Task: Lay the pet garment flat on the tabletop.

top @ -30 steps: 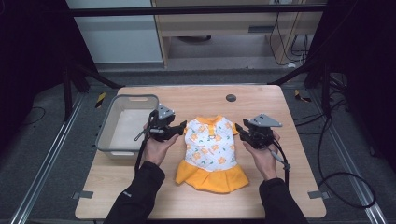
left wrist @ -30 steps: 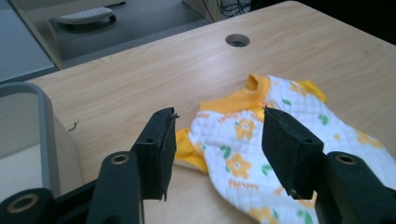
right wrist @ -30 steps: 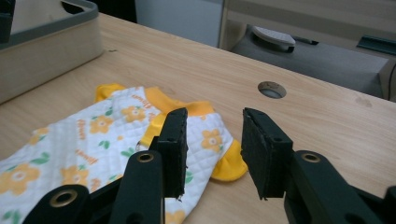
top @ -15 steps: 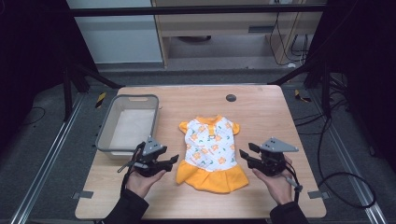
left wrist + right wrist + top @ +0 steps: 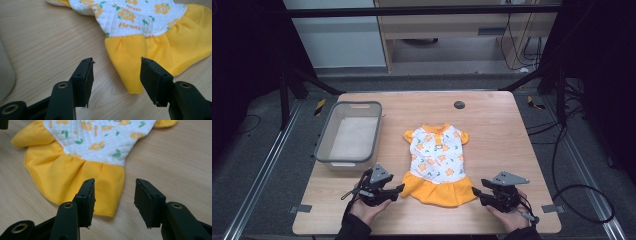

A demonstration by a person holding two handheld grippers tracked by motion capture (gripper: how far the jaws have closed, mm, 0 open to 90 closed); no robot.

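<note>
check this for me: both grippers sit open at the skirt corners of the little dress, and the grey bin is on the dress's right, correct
Not quite. The grey bin is on the left of the dress, as the high view shows. The rest holds: the left gripper and right gripper sit open at the skirt corners.

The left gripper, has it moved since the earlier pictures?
Yes. The left gripper came toward the near table edge, from beside the grey tray at the dress shoulder to its skirt's corner.
</note>
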